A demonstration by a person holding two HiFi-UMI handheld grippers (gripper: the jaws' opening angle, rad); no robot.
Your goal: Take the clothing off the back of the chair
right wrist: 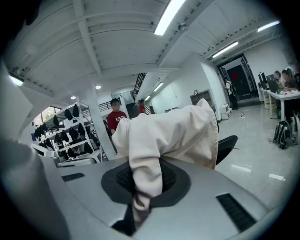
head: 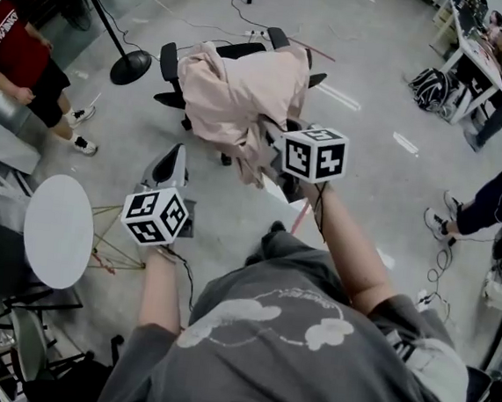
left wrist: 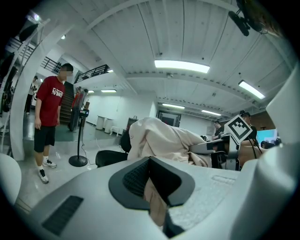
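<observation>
- Clothing (head: pixel 235 93): one pale pink garment draped over the back of one black office chair (head: pixel 169 62) on the floor. It hides the chair's back and seat from me; only the armrests and part of the base show.
- My right tool (right wrist: pixel 143 180) is clamped on a hanging fold of the clothing, at the edge nearest me. In the head view the cloth covers its tips.
- My left tool (left wrist: pixel 150 161) is apart from the clothing, below and to the left of it in the head view. Its jaws meet at the tips. A pale sliver shows low in the gap, and I cannot tell what it is.
- Count: two tools, one garment, one chair.
- A person in a red shirt (head: pixel 11 36) stands beyond the chair, cut off by the left edge.
</observation>
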